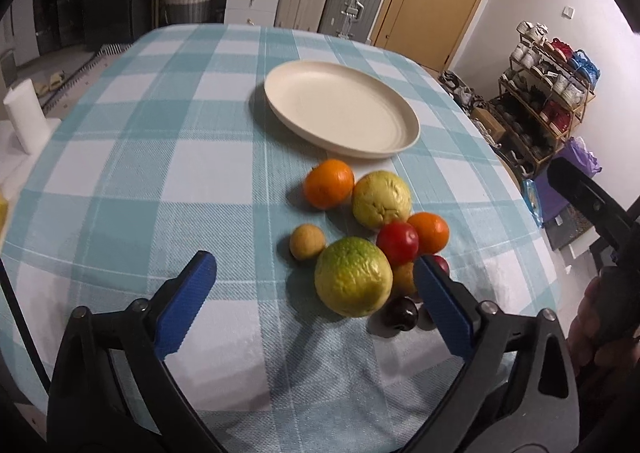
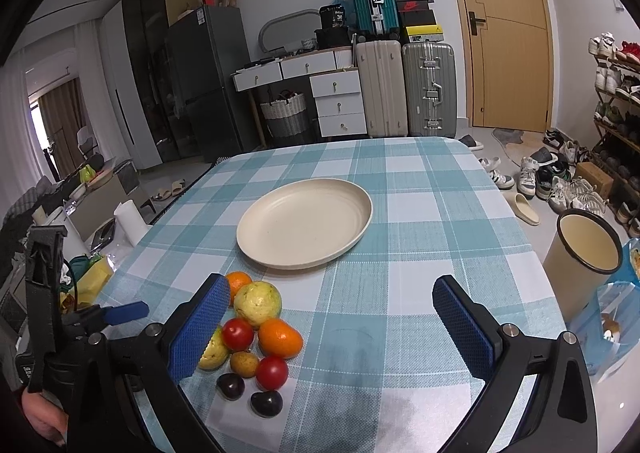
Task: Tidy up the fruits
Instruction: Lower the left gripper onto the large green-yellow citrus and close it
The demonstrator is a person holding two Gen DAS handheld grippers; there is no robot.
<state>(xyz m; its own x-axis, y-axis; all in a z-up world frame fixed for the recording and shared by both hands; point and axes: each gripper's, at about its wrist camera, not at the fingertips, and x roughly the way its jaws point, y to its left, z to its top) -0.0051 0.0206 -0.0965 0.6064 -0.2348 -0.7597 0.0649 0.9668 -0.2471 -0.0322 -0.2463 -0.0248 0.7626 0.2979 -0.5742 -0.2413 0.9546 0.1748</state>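
Observation:
A cream plate [image 1: 340,109] [image 2: 304,227] sits empty on the checked tablecloth. In front of it lies a pile of fruit: two yellow-green guavas [image 1: 353,276] [image 2: 257,302], two oranges [image 1: 329,183] [image 2: 280,338], red tomatoes [image 1: 397,242] [image 2: 272,372], a small tan fruit [image 1: 307,242] [image 2: 244,363] and dark plums [image 1: 401,314] [image 2: 266,403]. My left gripper [image 1: 316,293] is open just above and around the near guava, empty. My right gripper [image 2: 332,321] is open and empty, right of the pile.
The table [image 2: 420,213] has a blue-white checked cloth. A cream bin [image 2: 580,261] and a blue bag [image 2: 616,325] stand beyond its right edge. A white roll [image 1: 24,115] and clutter lie off the left edge. Suitcases, drawers and a shoe rack stand behind.

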